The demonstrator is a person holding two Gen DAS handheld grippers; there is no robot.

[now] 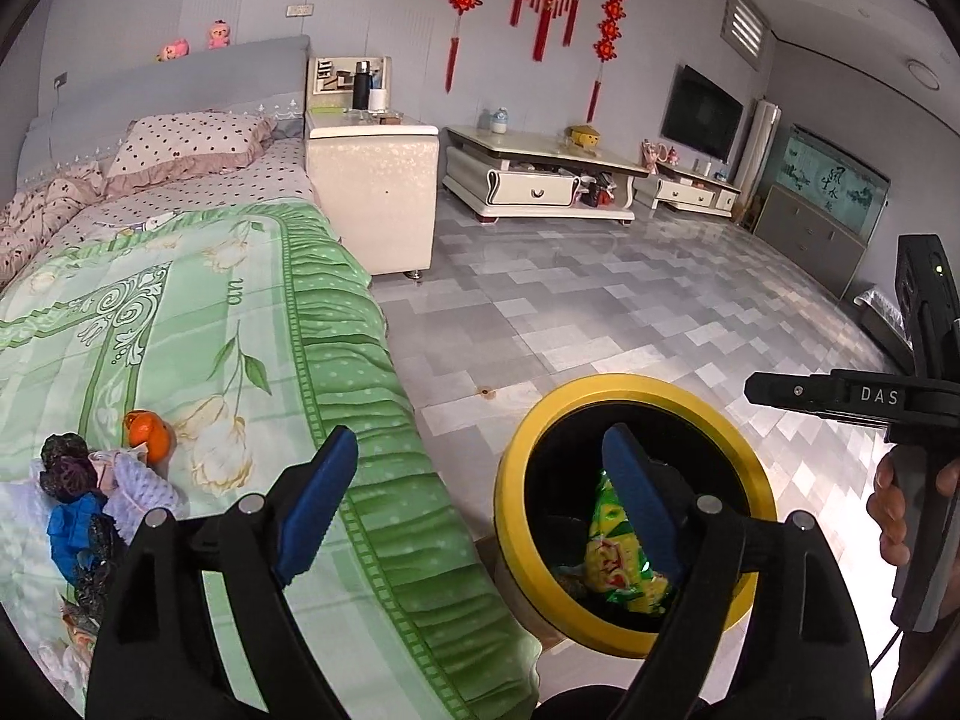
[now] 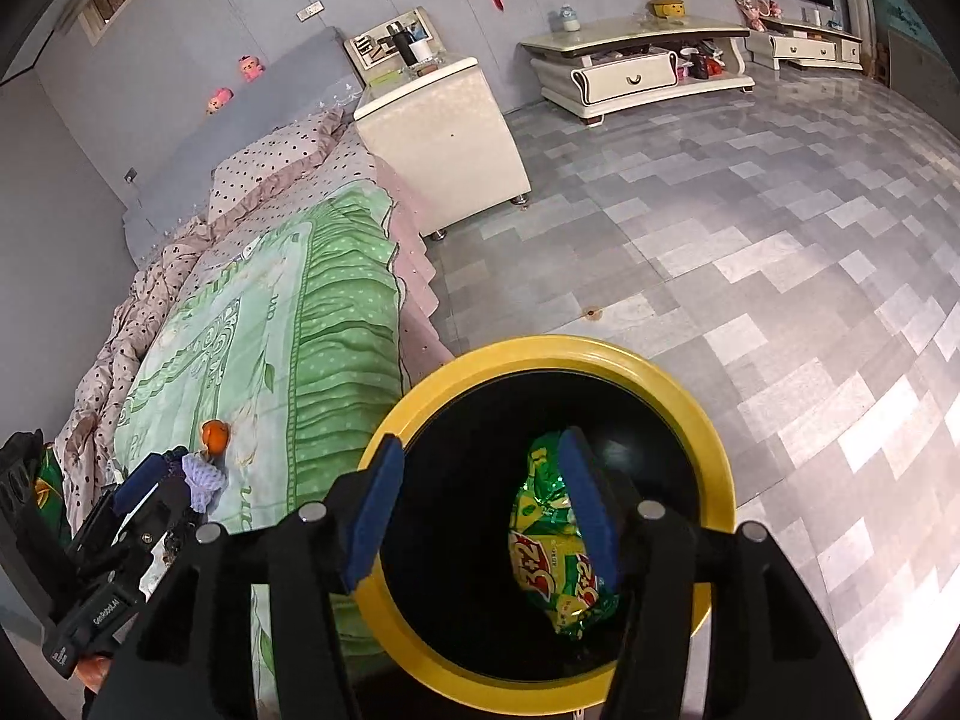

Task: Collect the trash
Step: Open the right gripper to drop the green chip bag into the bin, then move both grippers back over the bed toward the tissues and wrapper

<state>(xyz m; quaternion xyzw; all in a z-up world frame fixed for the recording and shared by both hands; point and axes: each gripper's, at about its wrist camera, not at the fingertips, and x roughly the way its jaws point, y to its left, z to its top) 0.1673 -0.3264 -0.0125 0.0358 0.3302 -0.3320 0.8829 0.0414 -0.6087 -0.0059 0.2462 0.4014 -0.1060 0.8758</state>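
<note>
A yellow-rimmed black trash bin stands on the floor beside the bed. A green and yellow snack wrapper lies inside it. My left gripper is open and empty, over the bed's edge and the bin. My right gripper is open and empty above the bin's mouth; its body shows in the left wrist view. On the green quilt lie an orange peel, a white foam net, and dark and blue scraps.
The bed with its green quilt fills the left. A cream nightstand stands at its head. A low TV cabinet lines the far wall. Grey tiled floor lies to the right.
</note>
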